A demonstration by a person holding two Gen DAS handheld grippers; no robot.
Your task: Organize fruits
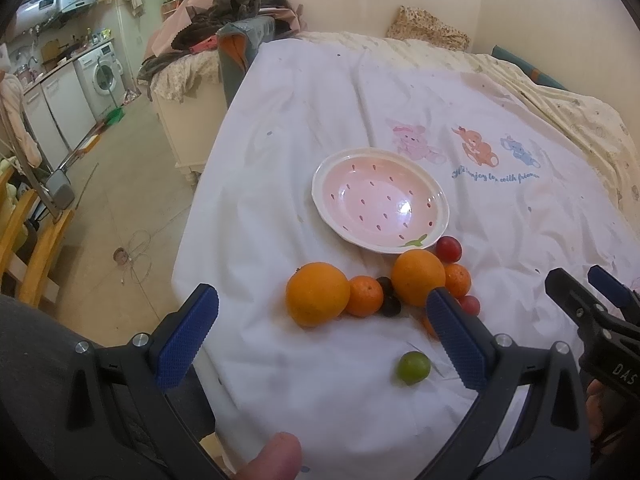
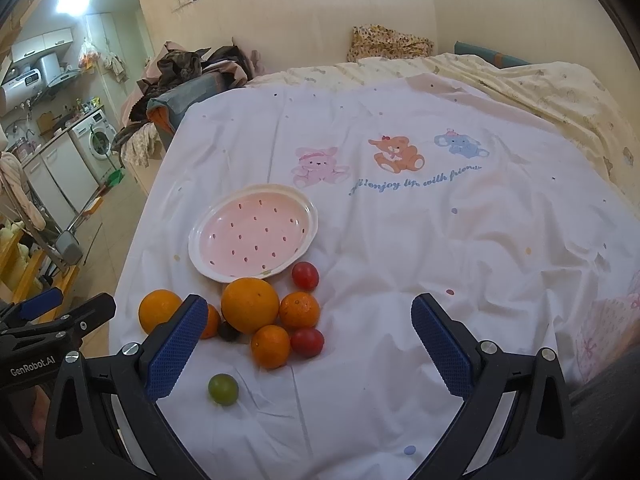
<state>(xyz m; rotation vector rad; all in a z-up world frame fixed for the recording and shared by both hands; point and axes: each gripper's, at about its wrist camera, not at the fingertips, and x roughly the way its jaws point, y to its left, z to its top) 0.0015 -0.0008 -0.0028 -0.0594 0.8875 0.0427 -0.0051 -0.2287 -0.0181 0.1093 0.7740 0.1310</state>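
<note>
Fruits [image 2: 260, 320] clustered on white sheet [image 2: 400, 240] near bed's left edge, just in front of empty pink plate [image 2: 254, 232]; wide bare sheet to the right. Left gripper [image 1: 320, 320] and right gripper [image 2: 308, 328] both spread wide, empty. Dark grapes [image 1: 388, 296] half hidden among oranges; green one [image 2: 223, 389] apart.

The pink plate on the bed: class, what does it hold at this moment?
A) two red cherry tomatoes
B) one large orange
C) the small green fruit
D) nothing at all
D: the pink plate shows only its bare speckled surface, while the oranges, red tomatoes and green fruit all lie on the white sheet beside it.
</note>
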